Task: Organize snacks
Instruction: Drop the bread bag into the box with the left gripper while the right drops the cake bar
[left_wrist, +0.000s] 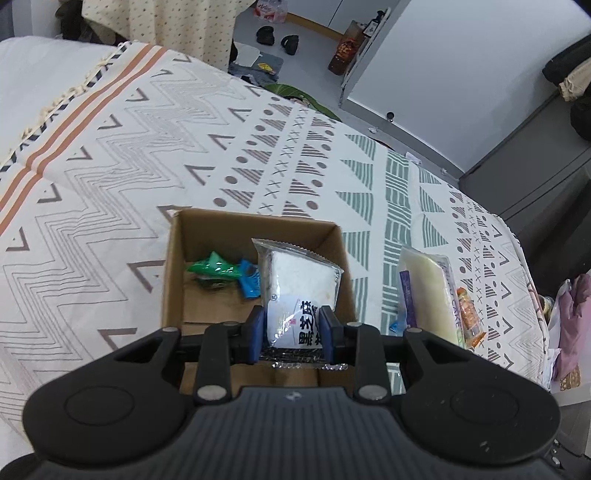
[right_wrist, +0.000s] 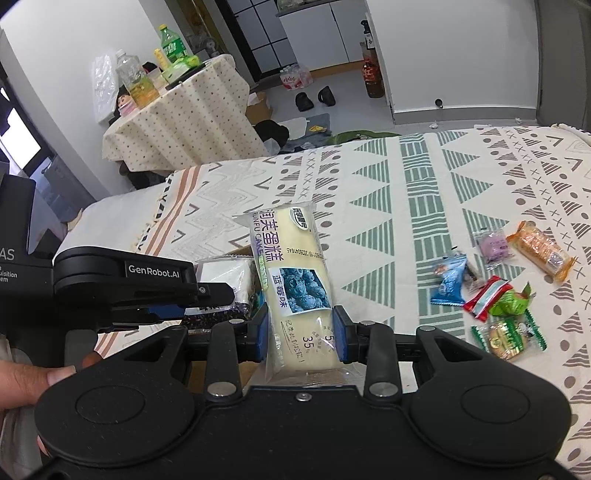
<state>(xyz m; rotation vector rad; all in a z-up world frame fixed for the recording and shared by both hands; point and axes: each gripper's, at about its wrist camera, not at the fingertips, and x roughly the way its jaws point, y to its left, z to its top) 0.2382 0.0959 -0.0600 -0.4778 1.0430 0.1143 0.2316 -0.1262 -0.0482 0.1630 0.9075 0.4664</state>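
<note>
In the left wrist view my left gripper (left_wrist: 292, 330) is shut on a white cake packet (left_wrist: 301, 288) with black print, held over the open cardboard box (left_wrist: 173, 266). A green wrapper (left_wrist: 212, 268) and a blue wrapper (left_wrist: 249, 280) lie on the box floor. In the right wrist view my right gripper (right_wrist: 302, 334) is shut on a long blueberry cake packet (right_wrist: 291, 280), held upright above the bedspread. The left gripper's black body (right_wrist: 129, 284) sits just to its left, with the white packet (right_wrist: 225, 277) beside it. The blueberry cake packet (left_wrist: 430, 291) shows right of the box in the left wrist view.
Several small snacks lie on the patterned bedspread (right_wrist: 461, 177) at the right: a blue packet (right_wrist: 448, 282), a red one (right_wrist: 485, 297), green ones (right_wrist: 508, 332), a purple one (right_wrist: 495, 242) and an orange one (right_wrist: 541, 249). A hand (right_wrist: 33, 380) shows at the left. A draped table (right_wrist: 177, 122) stands beyond the bed.
</note>
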